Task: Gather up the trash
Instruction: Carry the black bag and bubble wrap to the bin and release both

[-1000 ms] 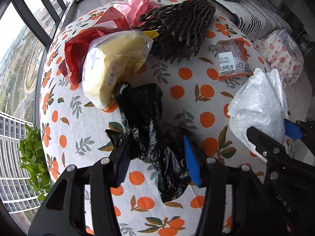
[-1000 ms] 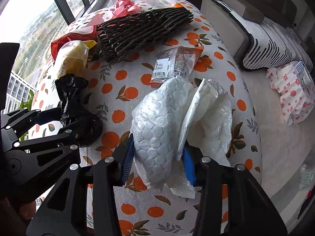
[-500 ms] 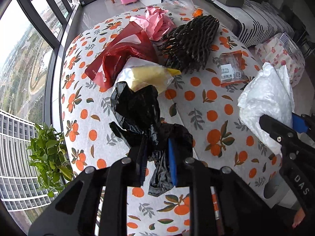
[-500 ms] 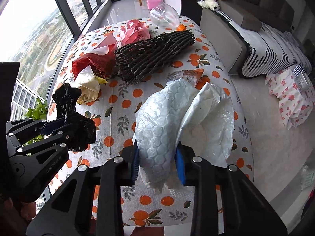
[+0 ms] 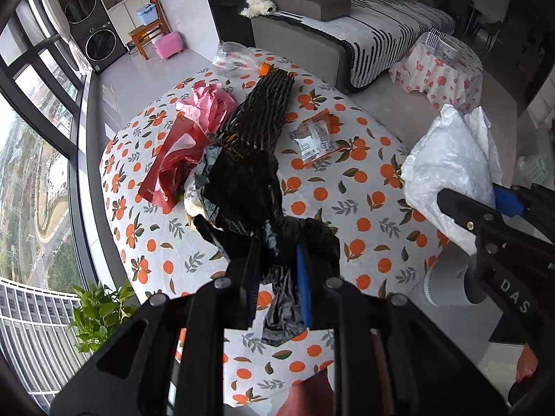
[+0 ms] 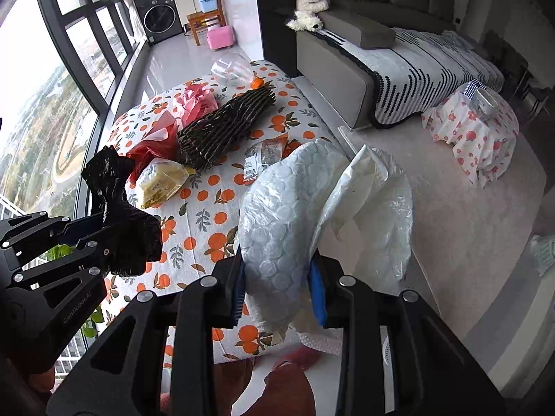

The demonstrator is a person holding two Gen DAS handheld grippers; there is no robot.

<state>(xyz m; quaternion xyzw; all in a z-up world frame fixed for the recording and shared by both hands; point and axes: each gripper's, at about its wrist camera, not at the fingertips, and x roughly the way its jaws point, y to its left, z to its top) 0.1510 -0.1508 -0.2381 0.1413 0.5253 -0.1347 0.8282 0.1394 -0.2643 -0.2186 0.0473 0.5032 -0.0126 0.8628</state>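
Observation:
My left gripper (image 5: 277,270) is shut on a crumpled black plastic bag (image 5: 242,190) and holds it above the table; the bag also shows in the right wrist view (image 6: 118,215). My right gripper (image 6: 277,277) is shut on a wad of white bubble wrap and plastic (image 6: 298,215), held above the table's near right edge; it also shows in the left wrist view (image 5: 451,159). Still on the orange-print tablecloth (image 5: 347,208) lie a red bag (image 5: 170,166), pink paper (image 5: 208,104), dark foam netting (image 5: 260,118), a clear snack wrapper (image 5: 312,138) and a yellow packet (image 6: 159,180).
A clear plastic bottle (image 6: 236,69) lies at the table's far end. A grey sofa with a striped throw (image 6: 399,66) stands right of the table. A covered stool (image 6: 475,138) stands on the carpet. A white cylinder (image 5: 447,284) stands below the table's right edge. Windows run along the left.
Both grippers have risen well above the table, carrying the black bag and the bubble wrap up. The left jaws closed on the bag during this time.

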